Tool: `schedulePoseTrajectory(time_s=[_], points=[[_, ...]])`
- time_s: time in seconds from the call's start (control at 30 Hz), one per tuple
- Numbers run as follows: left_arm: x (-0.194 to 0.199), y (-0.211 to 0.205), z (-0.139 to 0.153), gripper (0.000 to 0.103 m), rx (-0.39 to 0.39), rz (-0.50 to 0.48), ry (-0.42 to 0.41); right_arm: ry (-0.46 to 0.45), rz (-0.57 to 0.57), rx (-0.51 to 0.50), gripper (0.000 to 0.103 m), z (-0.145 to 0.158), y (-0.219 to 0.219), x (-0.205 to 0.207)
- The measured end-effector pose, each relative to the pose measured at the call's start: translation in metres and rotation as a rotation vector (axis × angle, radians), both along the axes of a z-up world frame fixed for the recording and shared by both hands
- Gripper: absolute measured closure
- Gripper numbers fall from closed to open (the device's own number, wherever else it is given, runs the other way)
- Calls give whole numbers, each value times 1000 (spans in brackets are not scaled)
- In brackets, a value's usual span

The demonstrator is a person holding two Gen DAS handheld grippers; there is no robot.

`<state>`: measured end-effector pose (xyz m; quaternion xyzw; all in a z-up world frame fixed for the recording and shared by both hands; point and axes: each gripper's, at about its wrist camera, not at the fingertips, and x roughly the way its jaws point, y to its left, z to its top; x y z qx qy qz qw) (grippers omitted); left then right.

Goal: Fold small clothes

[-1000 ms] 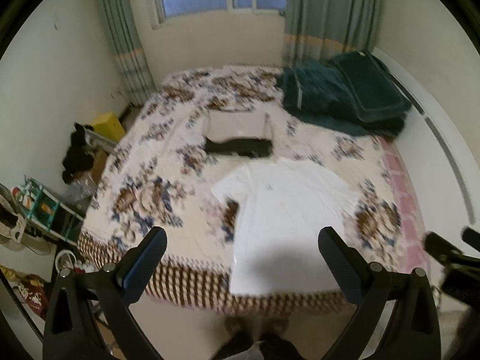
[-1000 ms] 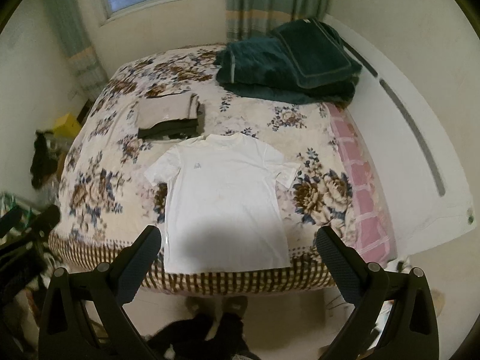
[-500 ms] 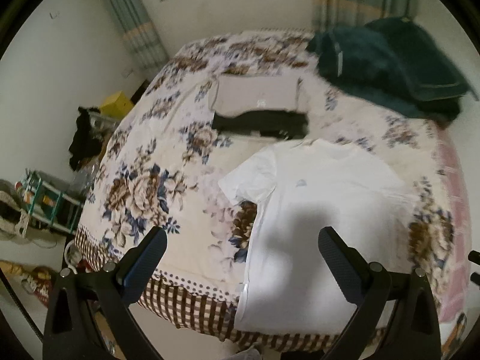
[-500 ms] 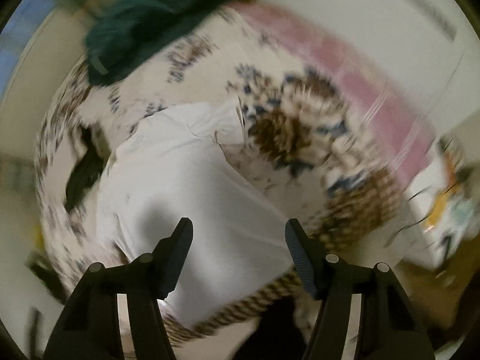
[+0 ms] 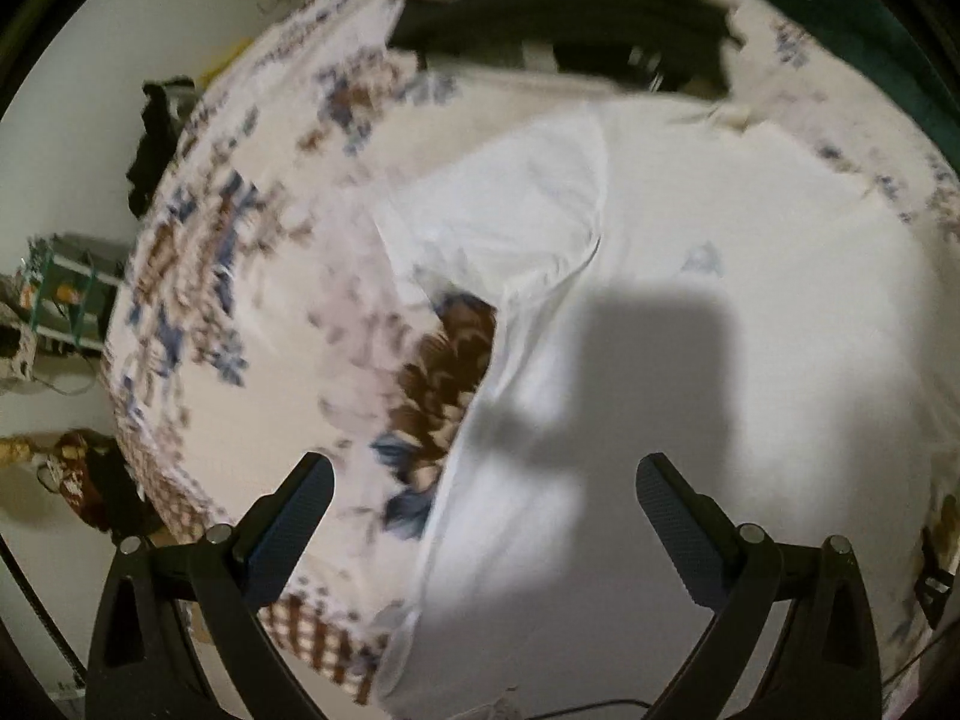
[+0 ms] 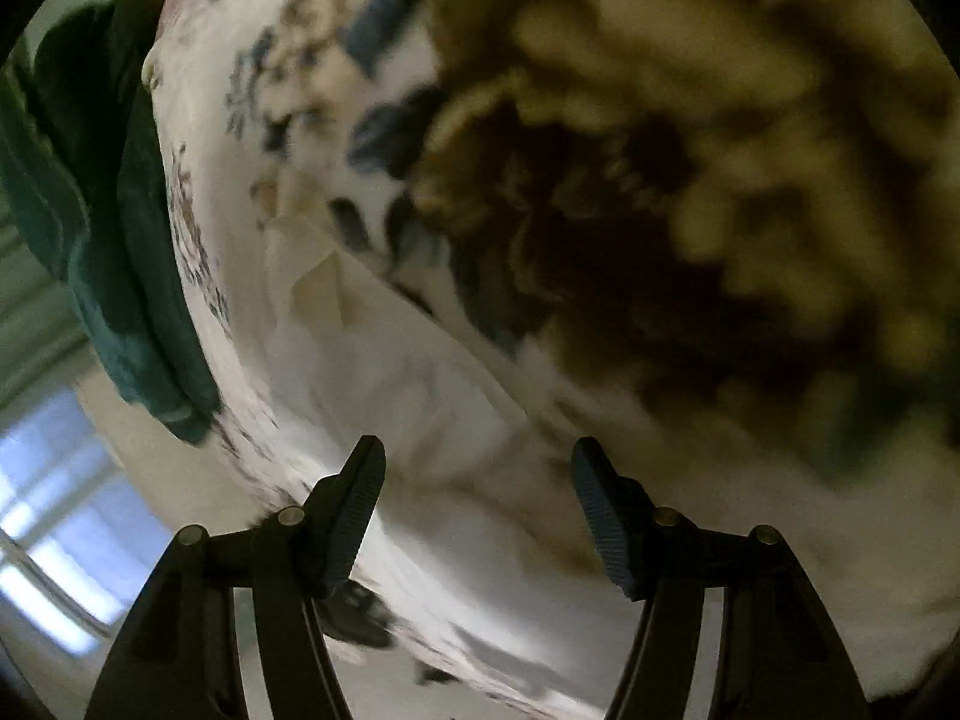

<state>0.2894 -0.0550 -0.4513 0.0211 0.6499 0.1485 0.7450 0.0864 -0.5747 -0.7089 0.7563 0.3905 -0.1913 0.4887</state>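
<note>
A white T-shirt [image 5: 690,312] lies flat on the floral bedspread [image 5: 258,276], filling the left wrist view; its left sleeve [image 5: 504,204] points up-left. My left gripper [image 5: 483,504] is open and empty, close above the shirt's left side edge. In the tilted, blurred right wrist view the shirt's right sleeve [image 6: 372,348] lies on the bedspread [image 6: 660,168] just ahead of my right gripper [image 6: 477,480], which is open and empty, very near the cloth.
A stack of folded clothes, beige over black [image 5: 564,18], lies beyond the shirt's collar. A dark green blanket [image 6: 102,228] is heaped at the bed's far side. A shelf with clutter [image 5: 66,294] stands on the floor left of the bed.
Both grippers have dropped from above the foot of the bed down close to the shirt. The right gripper has rolled sideways over the right sleeve and its jaws have narrowed somewhat.
</note>
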Motion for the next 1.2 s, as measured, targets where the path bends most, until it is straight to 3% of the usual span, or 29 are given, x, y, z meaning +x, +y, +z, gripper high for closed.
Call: schedulePoseTrajectory(time_s=[0.13,0.2,0.23,0.27,0.33,0.5,0.63,0.7,0.77,0.83,0.9,0.97,1.03,1.1,1.2], points=[[11,0,-29,0,-24,-16,11,-116,-148,-16,37,-16,11,22],[15,3,-35,0,-40,-16,9,-129,-192,-74,59,-10,16,33],[16,6,-36,0,-46,-12,7,-107,-182,-104,87,-6,17,40],[18,7,-37,0,-51,-6,4,-70,-159,-146,96,1,19,49],[21,17,-37,0,-55,8,-10,-26,-104,-241,99,22,21,67],[17,49,-33,0,-38,44,-55,18,232,-576,99,96,55,149],[5,83,-32,0,15,46,-84,-67,591,-794,99,144,141,235],[-1,98,-32,0,33,47,-97,-111,768,-851,99,146,191,269],[-8,114,-34,0,63,45,-108,-131,943,-860,99,133,245,277],[-13,128,-39,0,81,43,-102,-111,1137,-738,99,98,287,298],[-17,142,-43,0,75,54,-88,-104,1177,-657,95,83,300,300],[-21,153,-46,0,52,74,-83,-118,1098,-628,72,85,289,297],[-22,160,-47,0,21,90,-84,-128,979,-643,60,98,269,281],[-20,162,-49,0,-18,105,-84,-124,877,-662,60,112,252,272],[-13,164,-53,0,-117,147,-83,-109,861,-662,60,111,244,272]])
